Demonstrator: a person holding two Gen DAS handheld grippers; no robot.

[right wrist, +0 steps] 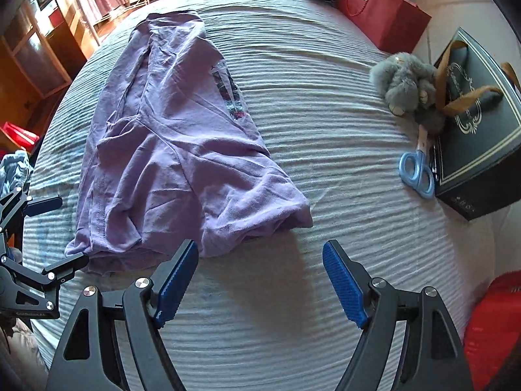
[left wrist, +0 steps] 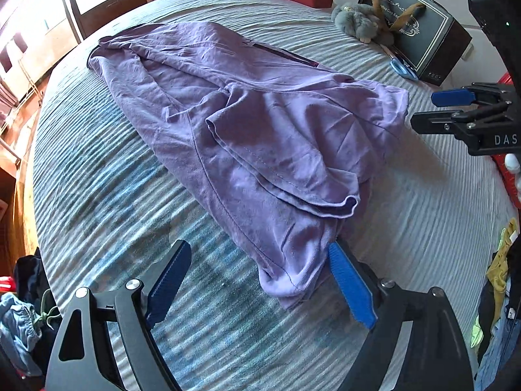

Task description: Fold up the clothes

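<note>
Lengthwise, purple shirt [right wrist: 169, 150] runs away from both cameras.

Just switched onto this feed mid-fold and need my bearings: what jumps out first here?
A crumpled purple shirt lies partly folded across the striped bedspread, dominating both views. Both grippers hang open at its near edge, the left gripper beside one corner, the right gripper over bare bedding. On the far right sit a grey plush toy, blue scissors and a dark gift bag.

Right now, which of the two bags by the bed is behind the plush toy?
The black bag, with ornate print and tan ribbon handles. The plush toy leans against it, scissors at its foot. The red bag stands further back, alone.
</note>
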